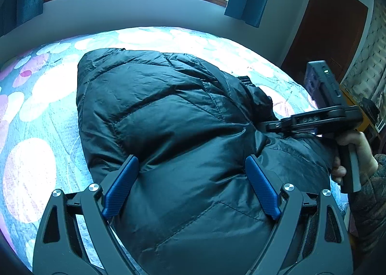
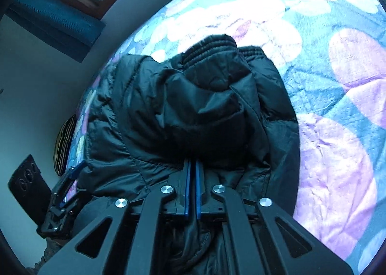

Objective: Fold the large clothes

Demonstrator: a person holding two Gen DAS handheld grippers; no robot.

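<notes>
Left tool (image 1: 191, 185): angling downward, blue pads spread wide over the black quilted puffer jacket (image 1: 168, 111).
Right tool (image 2: 192, 173): tilting downward, pads pressed together against the jacket's fold; whether cloth is pinched, cannot tell.
Bed: floral-quilted bed (image 1: 36, 154) lying under the jacket.

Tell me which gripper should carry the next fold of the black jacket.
Probably the right. The right gripper looks shut on a fold of the jacket. The left gripper is wide open, with the fabric bulging between its pads, so it would need to grip first.
</notes>
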